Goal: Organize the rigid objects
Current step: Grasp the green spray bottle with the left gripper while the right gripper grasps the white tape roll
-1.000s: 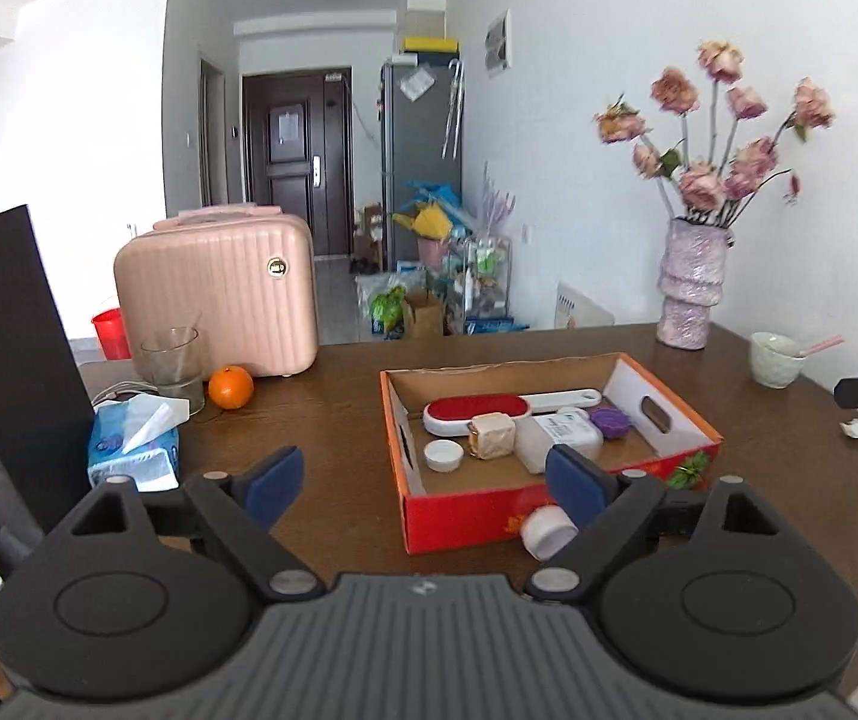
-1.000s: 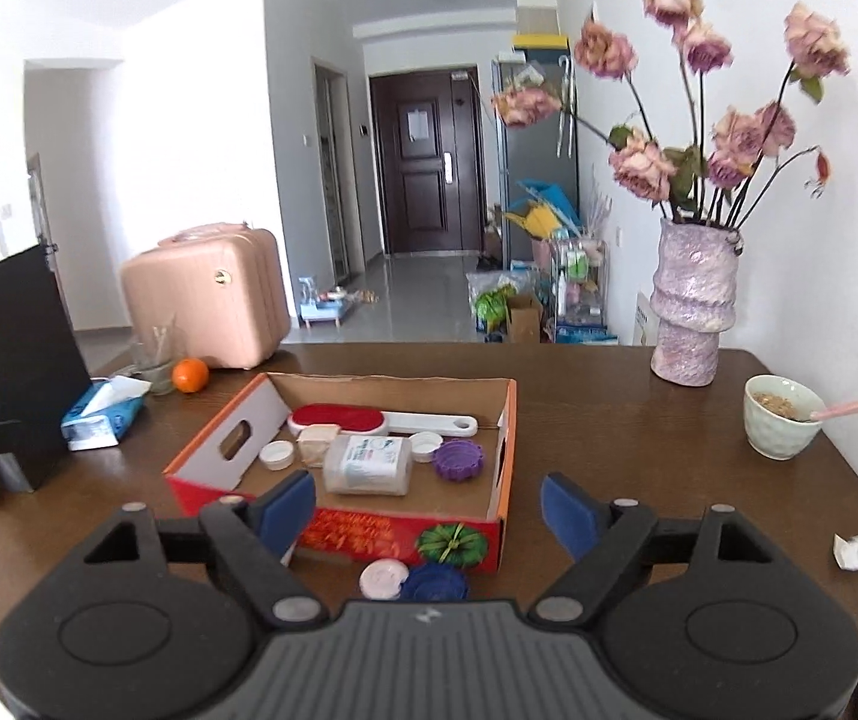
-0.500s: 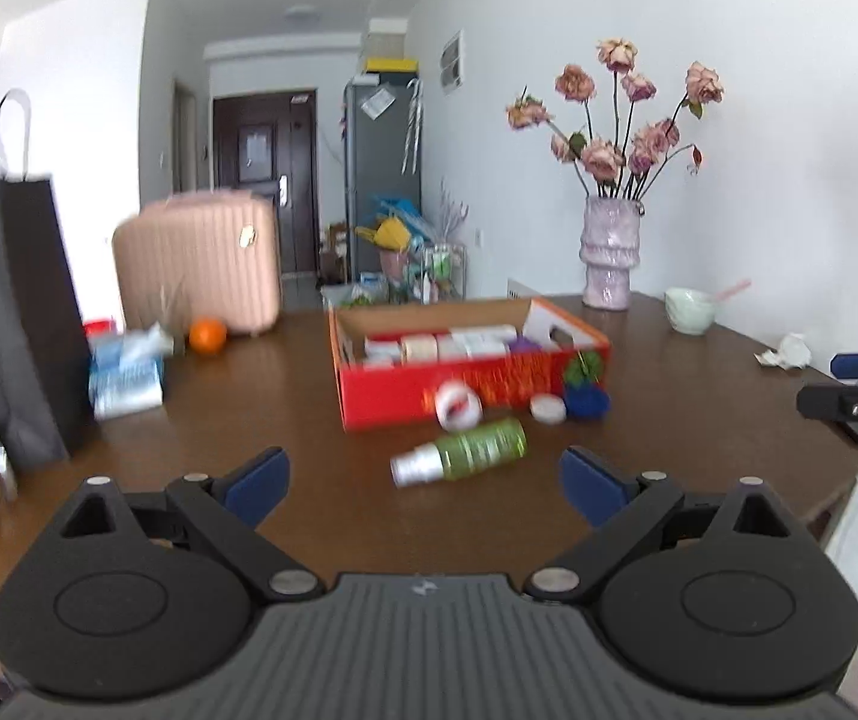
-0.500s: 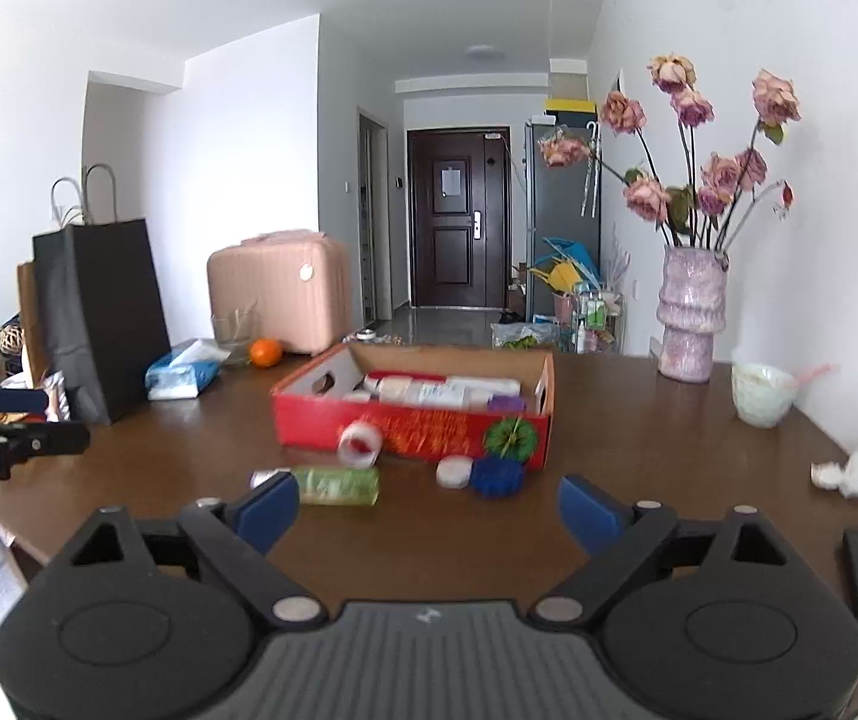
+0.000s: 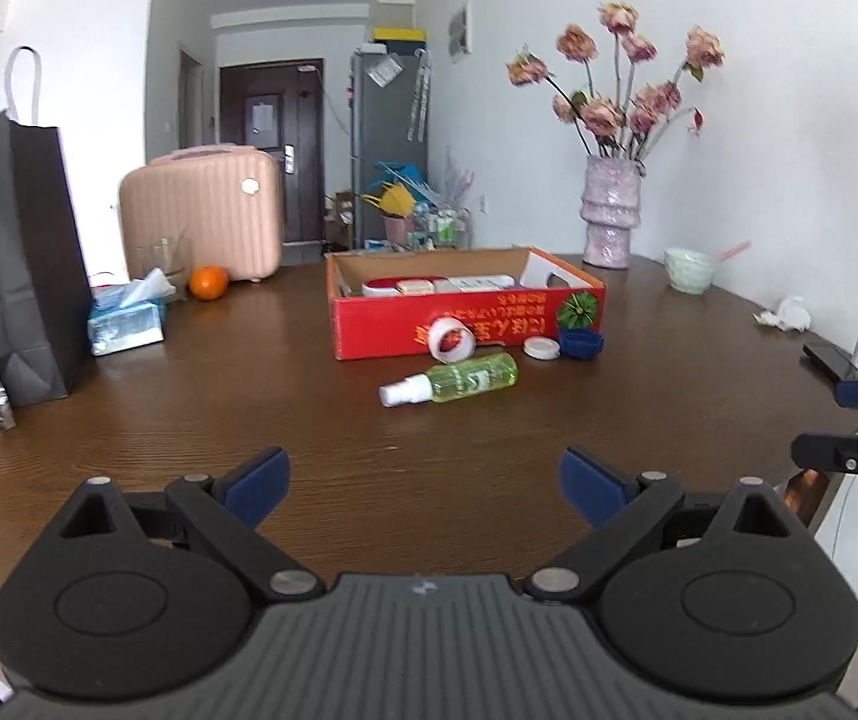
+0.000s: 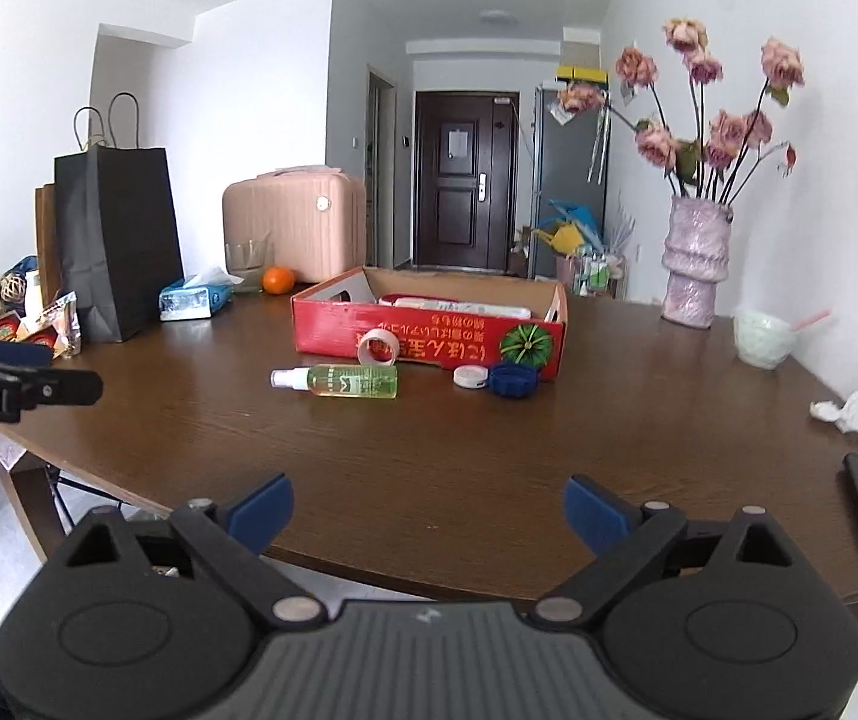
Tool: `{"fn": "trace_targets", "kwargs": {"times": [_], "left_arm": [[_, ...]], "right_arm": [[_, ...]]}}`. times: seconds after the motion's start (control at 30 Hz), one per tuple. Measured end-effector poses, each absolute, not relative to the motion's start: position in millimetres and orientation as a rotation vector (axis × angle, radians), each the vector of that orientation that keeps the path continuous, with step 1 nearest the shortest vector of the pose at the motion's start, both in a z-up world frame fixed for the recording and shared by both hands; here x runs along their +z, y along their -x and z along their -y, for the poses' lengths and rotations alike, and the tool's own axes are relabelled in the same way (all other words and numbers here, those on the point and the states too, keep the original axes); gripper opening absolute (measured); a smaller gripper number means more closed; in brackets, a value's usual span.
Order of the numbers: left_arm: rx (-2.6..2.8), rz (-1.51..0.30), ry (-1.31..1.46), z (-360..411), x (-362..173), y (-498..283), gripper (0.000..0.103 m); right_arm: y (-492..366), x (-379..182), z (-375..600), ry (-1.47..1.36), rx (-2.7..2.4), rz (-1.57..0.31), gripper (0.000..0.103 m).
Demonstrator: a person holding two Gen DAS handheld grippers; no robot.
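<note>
Nearby, on the brown bench (image 5: pixel 249 420), a green spray bottle (image 5: pixel 450 385) lies on its side before a red box (image 5: pixel 465 318) — tape roll (image 5: pixel 452 341), white lid (image 5: pixel 541 348) and blue cap (image 5: pixel 579 343) beside it. It looks light, stiff, slippery and likely to roll; grip mid-body. Left tongs (image 5: pixel 423 477) gape empty; right tongs (image 6: pixel 427 507) are opening, empty. Nothing blocks the way — vase (image 6: pixel 696 261) and bowl (image 6: pixel 762 339) stand well apart.

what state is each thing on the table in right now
spray bottle: lying on its side, capped
tape roll: on edge, leaning against the box
red box: open, items inside
white lid: flat on table
blue cap: loose beside the box
left gripper: open, empty
right gripper: opening, empty
</note>
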State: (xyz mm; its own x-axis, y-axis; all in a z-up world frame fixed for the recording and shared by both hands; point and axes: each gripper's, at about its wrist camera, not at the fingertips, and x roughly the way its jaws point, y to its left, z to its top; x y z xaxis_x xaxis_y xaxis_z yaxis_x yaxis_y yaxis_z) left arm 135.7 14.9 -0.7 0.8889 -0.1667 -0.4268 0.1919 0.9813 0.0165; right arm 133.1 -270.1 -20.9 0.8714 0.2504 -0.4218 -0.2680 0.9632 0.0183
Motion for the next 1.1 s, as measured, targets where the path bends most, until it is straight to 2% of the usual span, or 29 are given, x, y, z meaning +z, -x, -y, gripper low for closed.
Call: {"fn": "trace_targets", "kwargs": {"times": [0.13,0.4,0.47,0.53,0.67,0.77,0.8,0.83,0.97,1.1], "left_arm": [[-0.298,-0.440,-0.051,-6.4,-11.2,-165.8,0.101],[-0.417,-0.500,-0.226,34.1,-21.2,-284.6,0.099],[-0.446,-0.535,-0.257,38.0,-29.1,-320.4,0.090],[-0.455,-0.582,-0.263,41.2,-38.4,-353.5,0.077],[-0.533,-0.602,-0.257,46.2,-53.5,-391.3,0.073],[-0.537,-0.652,-0.236,48.6,-63.3,-404.0,0.053],[-0.524,-0.661,-0.239,46.8,-64.7,-403.4,0.040],[-0.514,-0.663,-0.224,42.7,-65.3,-401.0,0.032],[-0.494,-0.670,-0.080,32.9,-73.6,-403.7,0.034],[-0.449,-0.652,-0.071,32.1,-72.8,-395.0,0.032]], "right_arm": [[-152.2,-28.7,272.8,0.055,0.251,-0.460,0.097],[-205.6,-37.3,293.2,-0.011,0.181,-0.520,0.097],[-218.7,-39.9,295.5,-0.009,0.165,-0.534,0.097],[-232.0,-43.7,297.8,-0.013,0.153,-0.552,0.097],[-255.6,-50.6,297.2,-0.014,0.141,-0.580,0.097],[-273.4,-54.4,292.2,-0.007,0.137,-0.594,0.097],[-278.8,-55.0,290.0,-0.004,0.133,-0.595,0.097],[-284.1,-55.6,287.6,-0.005,0.134,-0.593,0.097],[-314.0,-58.1,273.4,-0.014,0.185,-0.590,0.095],[-350.3,-49.0,247.7,0.006,0.206,-0.547,0.091]]}}
